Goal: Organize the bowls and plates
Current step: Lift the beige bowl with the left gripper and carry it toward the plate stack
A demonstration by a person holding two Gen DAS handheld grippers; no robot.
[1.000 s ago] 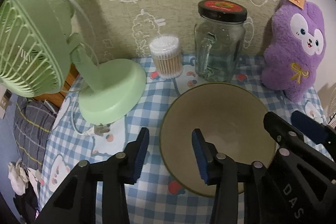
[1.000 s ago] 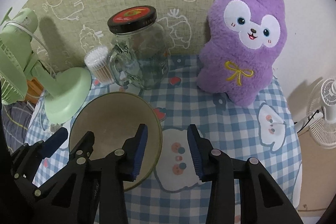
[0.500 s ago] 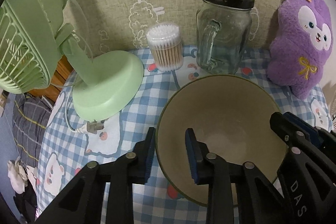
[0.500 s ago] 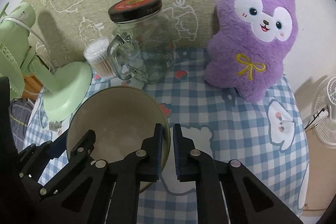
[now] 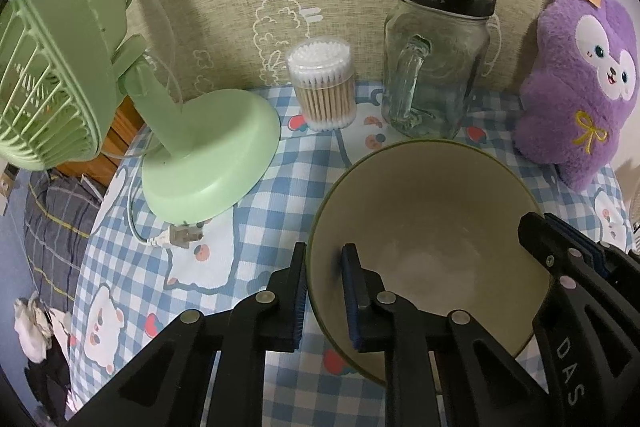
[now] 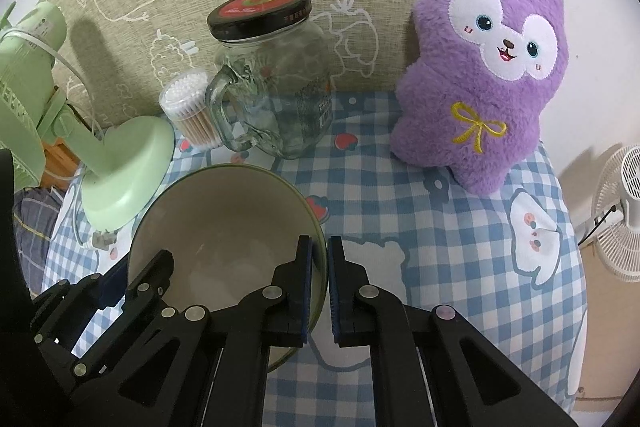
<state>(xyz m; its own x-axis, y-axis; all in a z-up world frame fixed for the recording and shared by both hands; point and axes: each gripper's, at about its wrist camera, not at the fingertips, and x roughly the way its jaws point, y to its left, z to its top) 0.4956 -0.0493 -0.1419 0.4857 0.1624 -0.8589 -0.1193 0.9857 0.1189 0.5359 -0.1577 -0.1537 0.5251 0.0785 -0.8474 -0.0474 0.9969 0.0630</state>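
A wide beige bowl [image 5: 432,211] with a dark green rim sits on the blue checked tablecloth, also visible as the bowl [image 6: 224,211] in the right wrist view. My left gripper [image 5: 323,259] is shut on the bowl's left rim, one pad outside and one inside. My right gripper [image 6: 319,255] is shut on the bowl's right rim, its pads pressed against the thin wall. The right gripper's black fingers [image 5: 560,247] show at the bowl's far side in the left wrist view.
Behind the bowl stand a glass jar with a black lid [image 5: 436,67], a tub of cotton swabs [image 5: 324,87], a green desk fan [image 5: 192,163] with its plug and cable, and a purple plush toy [image 6: 480,67]. A wall mat backs the table. A white fan [image 6: 624,211] stands off the table's right.
Both grippers went from open, straddling the bowl's rim, to shut on it; the right one shut first, then the left. The bowl and hands stayed nearly in place.
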